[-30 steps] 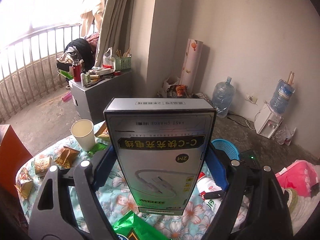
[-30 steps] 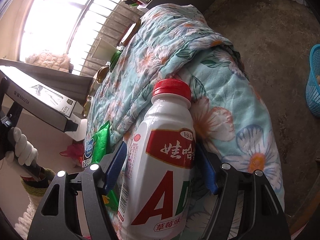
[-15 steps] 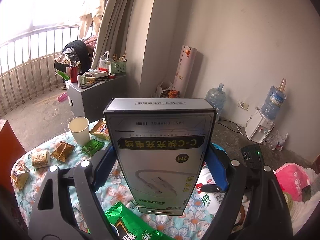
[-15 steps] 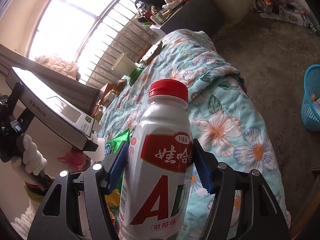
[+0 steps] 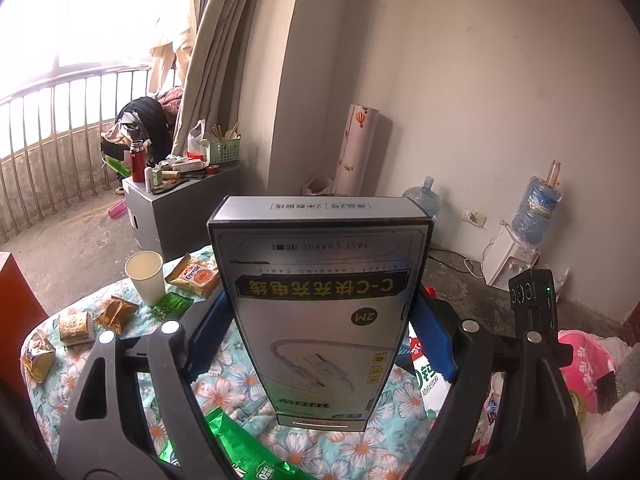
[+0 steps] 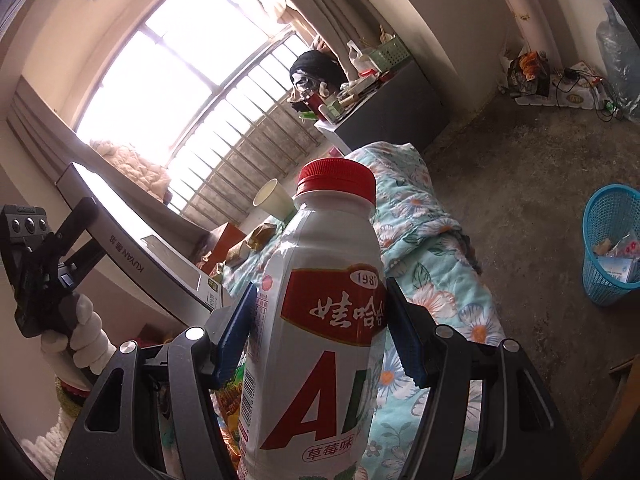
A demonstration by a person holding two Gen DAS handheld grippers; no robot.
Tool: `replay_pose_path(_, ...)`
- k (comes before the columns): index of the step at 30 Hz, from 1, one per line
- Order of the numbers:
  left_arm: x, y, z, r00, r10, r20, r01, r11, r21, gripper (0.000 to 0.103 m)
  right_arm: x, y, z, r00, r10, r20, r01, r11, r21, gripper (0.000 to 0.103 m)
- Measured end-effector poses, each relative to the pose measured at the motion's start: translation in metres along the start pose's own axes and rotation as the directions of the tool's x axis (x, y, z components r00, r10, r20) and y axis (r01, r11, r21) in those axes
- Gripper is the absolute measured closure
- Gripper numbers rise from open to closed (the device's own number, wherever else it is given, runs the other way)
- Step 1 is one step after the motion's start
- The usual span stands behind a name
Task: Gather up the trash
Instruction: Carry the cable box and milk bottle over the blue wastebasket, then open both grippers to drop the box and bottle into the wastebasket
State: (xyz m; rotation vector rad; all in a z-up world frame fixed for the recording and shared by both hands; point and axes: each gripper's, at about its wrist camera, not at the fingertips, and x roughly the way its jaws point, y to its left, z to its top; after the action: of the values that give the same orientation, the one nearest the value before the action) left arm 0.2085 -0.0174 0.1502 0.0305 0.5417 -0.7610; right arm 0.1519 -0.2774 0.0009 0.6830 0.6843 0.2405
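My left gripper is shut on a grey cable box and holds it upright above the floral-cloth table. My right gripper is shut on a white drink bottle with a red cap, lifted off the table. In the right wrist view the box shows at the left, with a gloved hand below it. A paper cup, brown snack wrappers and a green wrapper lie on the cloth. A blue basket with trash in it stands on the floor at the right.
A grey cabinet crowded with small items stands beyond the table near the balcony railing. A water dispenser and a water jug stand by the wall. A pink bag lies at the right. Bare concrete floor separates table and basket.
My right gripper has risen and tipped upward with the bottle, so the window and the blue basket now show. My left gripper has drawn up and back slightly with the box.
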Motion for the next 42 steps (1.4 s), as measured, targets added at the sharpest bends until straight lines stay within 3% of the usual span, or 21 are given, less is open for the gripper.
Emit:
replay_pose_path(8, 0.047, -0.05, 0.015, 0.996, -0.085, -0.02, 0.086, 0.996, 0.039, 0.025, -0.054, -0.039, 0.021, 0.99, -0.037, 0.14, 0.03, 0.998, 0.051, 0.041)
replay_pose_path(13, 0.092, -0.093, 0.023, 0.985, -0.167, -0.047, 0.17, 0.983, 0.07, 0.025, -0.102, -0.076, 0.038, 0.963, -0.128, 0.238, 0.111, 0.99, 0.084, 0.041)
replay_pose_path(17, 0.134, -0.134, 0.026, 0.968, -0.238, -0.079, 0.245, 0.965, 0.093, 0.025, -0.144, -0.118, 0.055, 0.916, -0.259, 0.307, 0.229, 0.965, 0.13, 0.041)
replay_pose_path(24, 0.235, -0.206, 0.018, 0.924, -0.345, -0.166, 0.366, 0.923, 0.122, 0.025, -0.17, -0.202, 0.083, 0.796, -0.512, 0.323, 0.461, 0.858, 0.225, 0.041)
replay_pose_path(27, 0.292, -0.233, 0.006, 0.904, -0.363, -0.228, 0.395, 0.911, 0.116, 0.025, -0.161, -0.245, 0.091, 0.775, -0.562, 0.289, 0.494, 0.824, 0.277, 0.041)
replay_pose_path(30, 0.343, -0.252, -0.008, 0.897, -0.345, -0.278, 0.389, 0.913, 0.123, 0.025, -0.146, -0.281, 0.098, 0.746, -0.61, 0.267, 0.536, 0.788, 0.303, 0.041)
replay_pose_path(34, 0.412, -0.265, -0.019, 0.907, -0.298, -0.299, 0.344, 0.932, 0.114, 0.024, -0.122, -0.324, 0.11, 0.707, -0.661, 0.25, 0.569, 0.743, 0.353, 0.041)
replay_pose_path(38, 0.474, -0.267, -0.029, 0.906, -0.259, -0.334, 0.292, 0.955, 0.053, 0.017, -0.089, -0.38, 0.122, 0.693, -0.688, 0.216, 0.567, 0.705, 0.426, 0.04)
replay_pose_path(39, 0.486, -0.265, -0.032, 0.906, -0.243, -0.346, 0.273, 0.961, 0.039, 0.017, -0.08, -0.394, 0.121, 0.696, -0.689, 0.2, 0.561, 0.697, 0.446, 0.035)
replay_pose_path(42, 0.497, -0.255, -0.042, 0.909, -0.216, -0.356, 0.231, 0.973, 0.0, 0.017, -0.058, -0.427, 0.108, 0.699, -0.705, 0.123, 0.566, 0.649, 0.509, 0.032)
